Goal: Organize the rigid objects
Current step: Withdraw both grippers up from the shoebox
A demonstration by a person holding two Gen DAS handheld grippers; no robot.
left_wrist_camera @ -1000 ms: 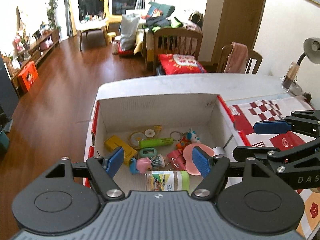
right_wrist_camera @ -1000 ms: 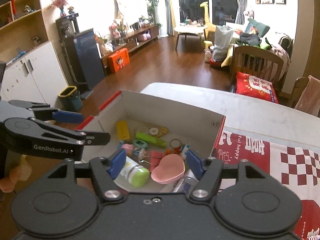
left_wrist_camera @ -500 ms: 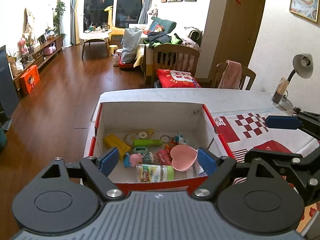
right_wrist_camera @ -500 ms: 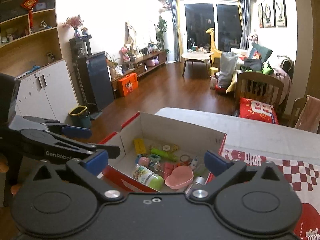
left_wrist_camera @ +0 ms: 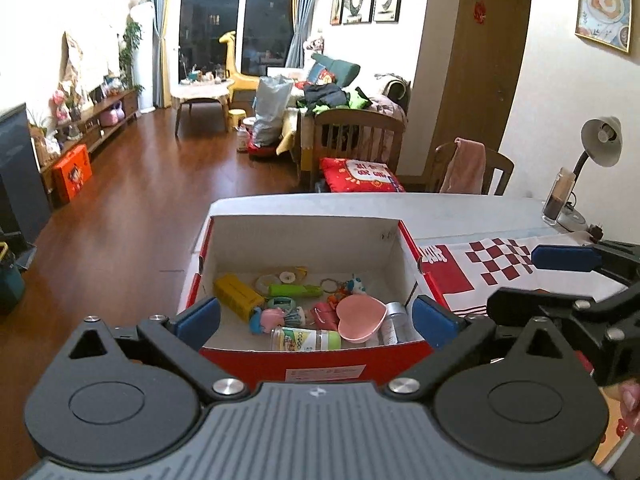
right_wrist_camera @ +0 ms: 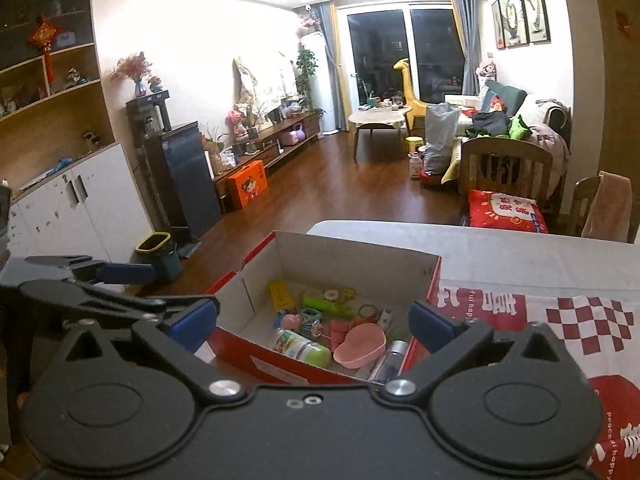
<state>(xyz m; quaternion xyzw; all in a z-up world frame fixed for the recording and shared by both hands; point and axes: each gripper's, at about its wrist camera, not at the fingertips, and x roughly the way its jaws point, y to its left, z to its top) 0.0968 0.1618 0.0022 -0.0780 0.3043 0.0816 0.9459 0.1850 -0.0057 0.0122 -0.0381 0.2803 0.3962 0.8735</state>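
A: How are the grippers seen?

B: The left gripper is spread wide, its jaws having just been opening, and nothing is held between them. The right gripper is likewise spread wide and empty.

A: Where are the objects found?

B: Past both grippers, a red cardboard box is set at the tabletop's left edge. Inside are seen a pink heart-shaped dish, a green-capped bottle, a yellow box and a green tube. A red checked cloth is spread beside the box.
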